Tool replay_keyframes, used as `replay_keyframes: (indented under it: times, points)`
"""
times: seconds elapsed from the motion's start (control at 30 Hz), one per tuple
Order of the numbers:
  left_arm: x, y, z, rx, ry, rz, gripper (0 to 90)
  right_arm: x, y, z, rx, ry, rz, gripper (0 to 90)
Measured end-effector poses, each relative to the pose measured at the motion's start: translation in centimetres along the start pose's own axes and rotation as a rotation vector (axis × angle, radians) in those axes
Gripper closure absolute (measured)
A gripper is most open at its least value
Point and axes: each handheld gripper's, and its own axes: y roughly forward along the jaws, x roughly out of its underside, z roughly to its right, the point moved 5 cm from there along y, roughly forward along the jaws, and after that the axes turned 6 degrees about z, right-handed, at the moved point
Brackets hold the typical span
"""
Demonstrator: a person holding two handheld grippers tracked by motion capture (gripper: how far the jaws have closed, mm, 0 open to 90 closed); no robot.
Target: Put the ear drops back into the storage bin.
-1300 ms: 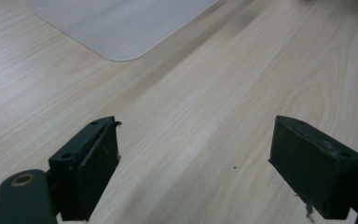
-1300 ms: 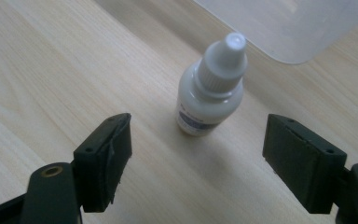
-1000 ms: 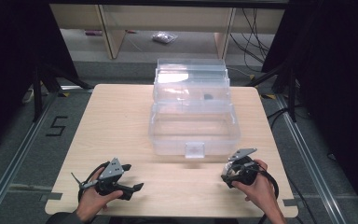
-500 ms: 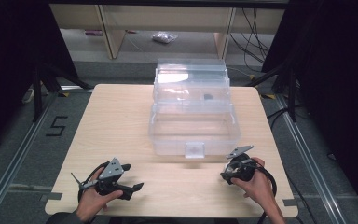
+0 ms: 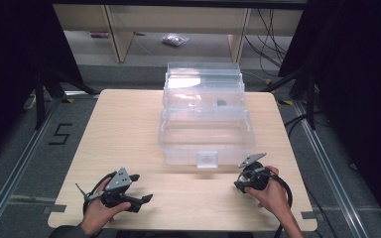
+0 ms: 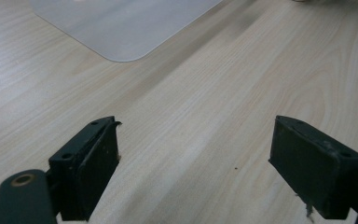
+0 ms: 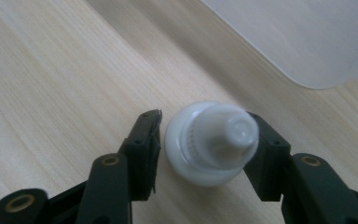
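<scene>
The right gripper (image 7: 205,140) is closed on a small white bottle (image 7: 209,142) just above the table (image 5: 129,129) beside the clear box (image 5: 206,119), left gripper (image 6: 193,158) open and empty; the bottle looks light, rigid and slippery, so grip its ribbed neck

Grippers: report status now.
Left gripper open, empty. Right gripper fingers around white bottle. Clear box ahead on table, nothing blocking.

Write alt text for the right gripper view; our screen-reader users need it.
A small white plastic bottle with a ribbed cap sits between the black jaws of the right hand-held gripper, above a light wooden table. A clear plastic container's rounded corner shows at the upper right.
</scene>
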Motion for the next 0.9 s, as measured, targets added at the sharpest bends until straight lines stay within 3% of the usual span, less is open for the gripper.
replay_keyframes:
  times: [0.13,0.23,0.27,0.33,0.6,0.67,0.9]
  points:
    - [0.0,0.0,0.0,0.003,-0.005,0.004,14.8,0.0,0.0,0.0,-0.008,0.006,-0.005,58.4]
    - [0.0,0.0,0.0,0.002,0.001,0.001,14.9,0.0,0.0,0.0,0.017,0.027,-0.017,60.0]
    - [0.0,0.0,0.0,0.002,0.001,0.001,14.9,-0.1,-0.1,-0.1,-0.001,0.010,-0.008,60.0]
    - [0.0,0.0,0.0,0.001,-0.007,0.004,14.8,-0.2,-0.2,-0.1,0.005,-0.013,0.008,60.0]
    - [0.0,0.0,0.0,0.001,-0.005,0.006,14.9,-1.1,-1.5,0.0,-0.010,0.002,0.039,60.1]
    - [0.0,-0.1,0.0,0.000,-0.005,-0.008,14.9,-1.2,-1.8,0.0,-0.016,-0.014,0.046,60.0]
    - [0.0,0.1,0.0,0.004,-0.005,0.012,14.9,-2.2,-3.3,0.0,-0.021,-0.036,0.048,60.1]
